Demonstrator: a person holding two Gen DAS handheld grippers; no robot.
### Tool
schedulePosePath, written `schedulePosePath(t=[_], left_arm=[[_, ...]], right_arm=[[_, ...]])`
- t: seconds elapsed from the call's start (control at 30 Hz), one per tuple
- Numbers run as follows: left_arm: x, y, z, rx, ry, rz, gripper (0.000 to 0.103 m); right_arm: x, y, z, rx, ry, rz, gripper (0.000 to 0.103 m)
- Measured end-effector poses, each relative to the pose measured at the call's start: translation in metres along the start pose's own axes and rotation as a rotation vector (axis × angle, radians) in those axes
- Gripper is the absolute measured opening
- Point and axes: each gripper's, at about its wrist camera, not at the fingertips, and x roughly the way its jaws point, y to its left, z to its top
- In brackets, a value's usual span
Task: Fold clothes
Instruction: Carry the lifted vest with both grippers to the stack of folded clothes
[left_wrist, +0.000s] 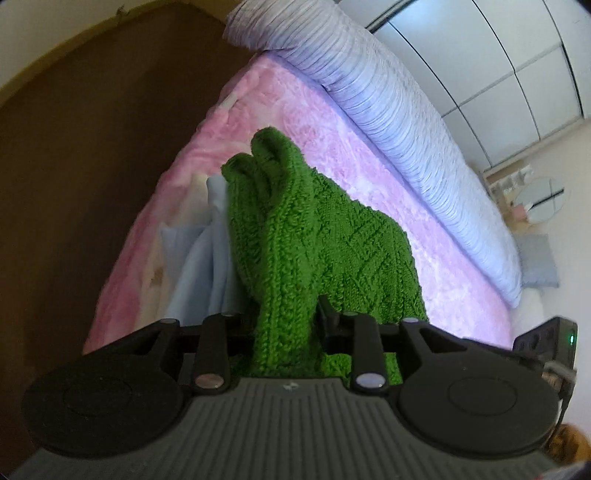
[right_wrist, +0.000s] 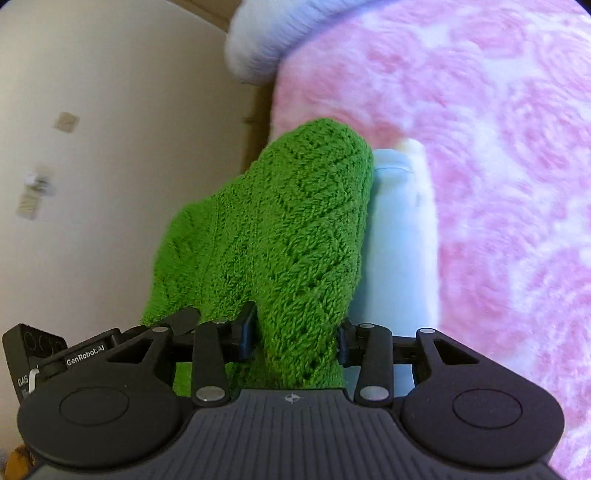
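Note:
A thick green knitted garment (left_wrist: 314, 240) lies bunched and folded on the pink bed cover (left_wrist: 295, 110). Its near end runs back between the jaws of my left gripper (left_wrist: 286, 321), which is shut on it. In the right wrist view the same green knit (right_wrist: 288, 221) fills the gap of my right gripper (right_wrist: 297, 332), whose pads press on both sides of a thick fold. Beside the green knit lies a pale blue garment (left_wrist: 199, 266) (right_wrist: 395, 229), partly hidden under it.
A long striped lilac bolster (left_wrist: 388, 103) runs along the far side of the pink cover (right_wrist: 498, 184). White wardrobe doors (left_wrist: 498, 55) stand beyond it. A dark brown surface (left_wrist: 74, 166) borders the bed on the left. A cream wall (right_wrist: 110, 147) lies left of the right gripper.

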Motion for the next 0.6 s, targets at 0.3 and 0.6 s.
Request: schedulePosePath(t=[0.3, 0.6], left_arm=[[-0.022, -0.009, -0.010, 0.014, -0.031, 0.037, 0.027], [-0.103, -0.077, -0.033, 0.262, -0.083, 0.173, 0.024]], right_arm=[[-0.007, 0.026, 0.002, -0.098, 0.012, -0.152, 0.053], [-0.065, 0.065, -0.017, -0.324, -0.046, -0.239, 0.048]])
